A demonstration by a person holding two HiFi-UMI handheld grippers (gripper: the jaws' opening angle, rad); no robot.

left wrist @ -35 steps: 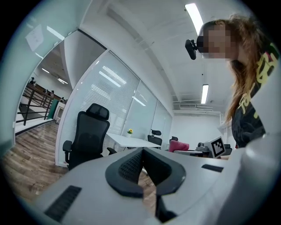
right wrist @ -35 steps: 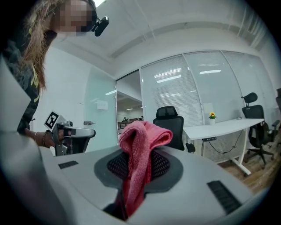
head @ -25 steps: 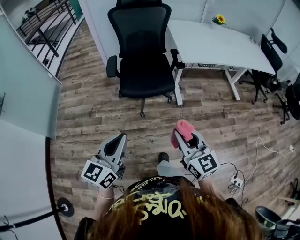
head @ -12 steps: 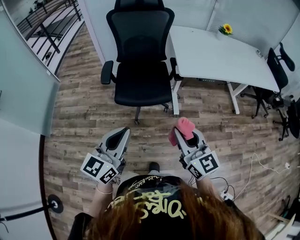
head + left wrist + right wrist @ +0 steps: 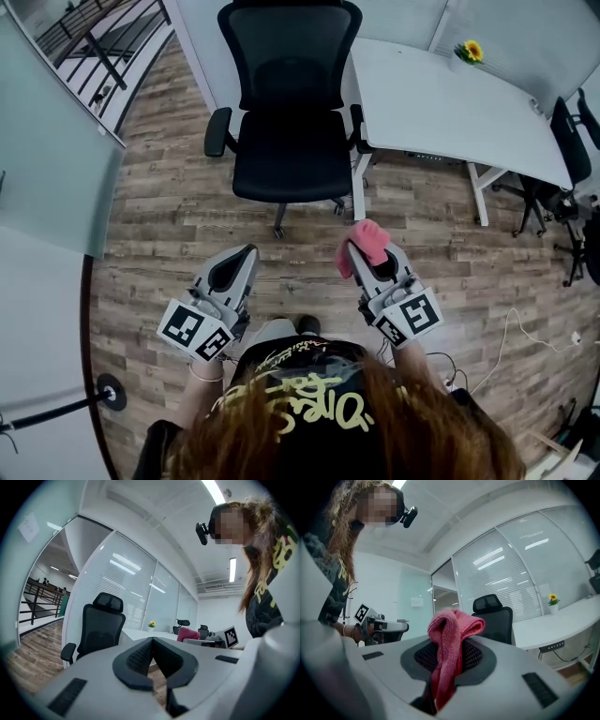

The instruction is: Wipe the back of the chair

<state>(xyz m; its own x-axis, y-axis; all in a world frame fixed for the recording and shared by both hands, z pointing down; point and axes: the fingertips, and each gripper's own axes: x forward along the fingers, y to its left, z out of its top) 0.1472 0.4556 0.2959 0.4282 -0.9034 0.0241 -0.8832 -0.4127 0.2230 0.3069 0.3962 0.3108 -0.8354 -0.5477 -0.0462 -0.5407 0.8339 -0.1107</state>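
Observation:
A black mesh office chair [image 5: 289, 112] faces me from the far side of the wooden floor, its backrest [image 5: 289, 52] against the glass wall; it also shows in the left gripper view [image 5: 96, 630] and behind the cloth in the right gripper view [image 5: 494, 616]. My right gripper [image 5: 361, 248] is shut on a folded pink cloth [image 5: 367, 240], which sticks up between the jaws [image 5: 449, 641]. My left gripper [image 5: 246, 253] is shut and holds nothing [image 5: 152, 641]. Both grippers hang about a step short of the chair's seat.
A white desk [image 5: 450, 98] with a small sunflower pot [image 5: 467, 52] stands right of the chair. More black chairs [image 5: 572, 141] sit at the far right. A glass partition [image 5: 52, 159] runs along the left. A cable and power strip [image 5: 450, 380] lie on the floor at right.
The view has shifted closer to the chair and the desk. Both grippers keep their hold and stay at about the same spot before me.

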